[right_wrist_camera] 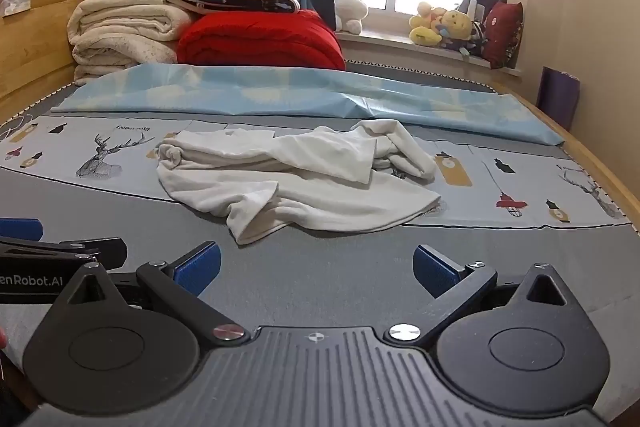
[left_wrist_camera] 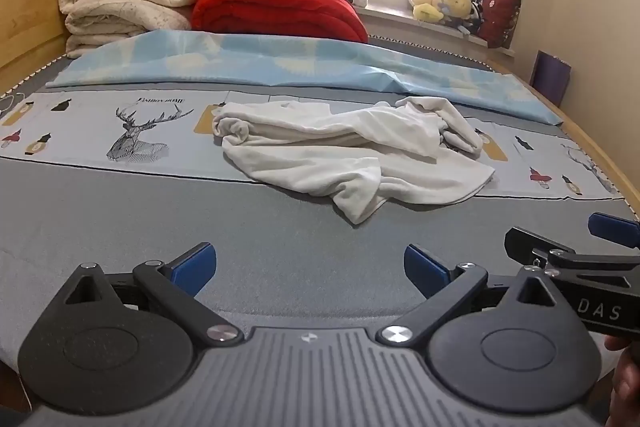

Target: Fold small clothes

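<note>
On the bed, a crumpled white garment is lying in a loose heap, partly on the grey sheet and partly on the pale deer-print cloth. Both grippers are hovering side by side over the near grey area, well apart from the garment: the left gripper and the right gripper are each holding their blue-padded jaws spread wide, gripping nothing. Folded quilts are sitting stacked by the headboard.
</note>
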The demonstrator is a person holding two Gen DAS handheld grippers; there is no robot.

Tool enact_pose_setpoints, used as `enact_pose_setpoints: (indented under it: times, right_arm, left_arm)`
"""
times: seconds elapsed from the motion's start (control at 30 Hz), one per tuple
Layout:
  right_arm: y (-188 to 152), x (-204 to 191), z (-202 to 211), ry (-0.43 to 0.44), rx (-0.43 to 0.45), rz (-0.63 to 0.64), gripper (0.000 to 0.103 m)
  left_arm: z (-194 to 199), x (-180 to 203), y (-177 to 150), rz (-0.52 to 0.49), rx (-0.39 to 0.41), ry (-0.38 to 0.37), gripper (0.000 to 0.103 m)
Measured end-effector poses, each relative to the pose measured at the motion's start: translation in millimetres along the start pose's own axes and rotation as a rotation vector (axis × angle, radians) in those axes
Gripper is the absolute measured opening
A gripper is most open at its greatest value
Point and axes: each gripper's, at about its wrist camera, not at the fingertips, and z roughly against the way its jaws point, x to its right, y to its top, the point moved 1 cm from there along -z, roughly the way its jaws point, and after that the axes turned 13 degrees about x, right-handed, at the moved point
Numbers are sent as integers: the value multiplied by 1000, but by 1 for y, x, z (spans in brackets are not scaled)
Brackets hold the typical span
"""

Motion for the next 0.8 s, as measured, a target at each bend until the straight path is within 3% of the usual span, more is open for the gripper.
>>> enact_pose_setpoints:
  times: [0.8]
  right_arm:
    - [3,-7,-2,15,1,11,102]
  left_arm:
    - [-4,-1,-1,0,-11,12,101]
